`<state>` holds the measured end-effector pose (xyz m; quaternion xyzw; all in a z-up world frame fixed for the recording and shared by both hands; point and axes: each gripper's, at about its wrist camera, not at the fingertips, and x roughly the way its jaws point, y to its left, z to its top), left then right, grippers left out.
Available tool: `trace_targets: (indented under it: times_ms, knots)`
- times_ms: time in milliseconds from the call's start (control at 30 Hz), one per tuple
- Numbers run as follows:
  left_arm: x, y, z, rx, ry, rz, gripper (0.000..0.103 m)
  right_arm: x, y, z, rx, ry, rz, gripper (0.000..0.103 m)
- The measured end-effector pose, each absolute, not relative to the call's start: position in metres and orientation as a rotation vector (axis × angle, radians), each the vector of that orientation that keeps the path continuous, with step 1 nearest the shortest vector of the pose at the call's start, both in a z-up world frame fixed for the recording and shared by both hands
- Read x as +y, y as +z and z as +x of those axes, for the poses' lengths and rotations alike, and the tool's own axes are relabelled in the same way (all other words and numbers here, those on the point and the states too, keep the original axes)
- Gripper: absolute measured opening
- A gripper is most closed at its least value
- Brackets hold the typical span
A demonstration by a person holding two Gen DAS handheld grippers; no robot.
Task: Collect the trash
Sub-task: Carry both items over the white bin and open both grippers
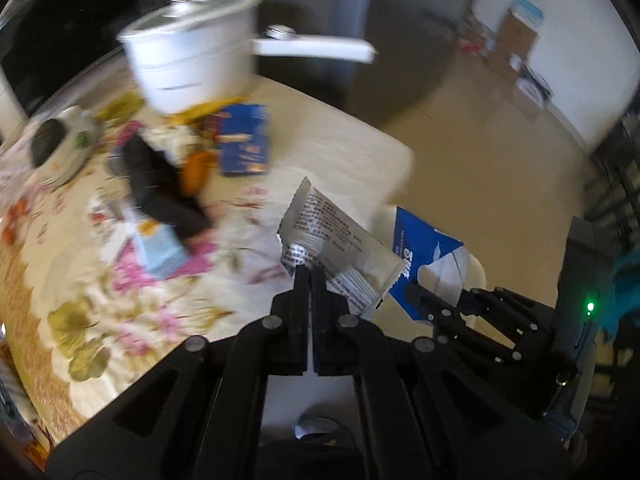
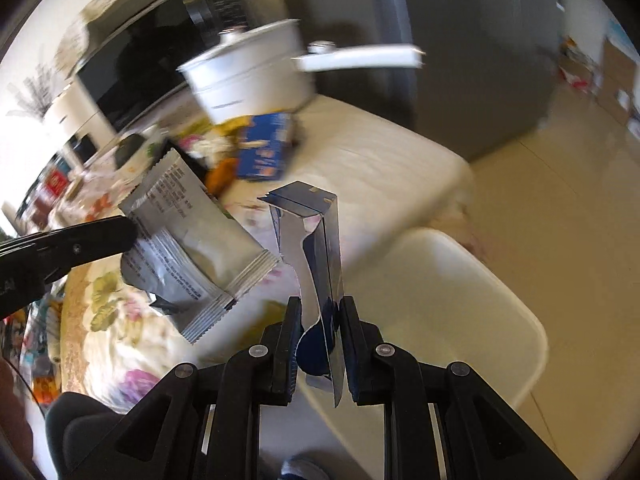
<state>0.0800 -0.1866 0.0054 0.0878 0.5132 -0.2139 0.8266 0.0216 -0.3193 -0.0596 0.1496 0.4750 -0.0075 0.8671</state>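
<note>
Left gripper (image 1: 307, 276) pinches a silver wrapper (image 1: 340, 244); right gripper (image 2: 320, 312) clamps a flattened blue carton (image 2: 320, 240); the lidded white pot (image 1: 192, 64) hides its contents.

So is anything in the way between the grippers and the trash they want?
No, nothing is. The left gripper is already shut on the silver wrapper, and the right gripper is shut on the blue carton. No bin shows in either view, so the way there cannot be judged.
</note>
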Motion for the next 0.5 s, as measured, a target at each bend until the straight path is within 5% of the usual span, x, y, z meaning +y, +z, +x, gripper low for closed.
trace_targets:
  times_ms: [433, 500]
  knots:
    - [-0.287, -0.078, 0.082, 1.296, -0.531, 0.448, 0.003, -0.37, -0.11, 0.005, 1.102, -0.153, 0.395, 0.02]
    - [-0.292, -0.09, 0.083, 1.342, -0.565, 0.44, 0.015, -0.374, -0.116, 0.006, 1.116, -0.167, 0.397, 0.02]
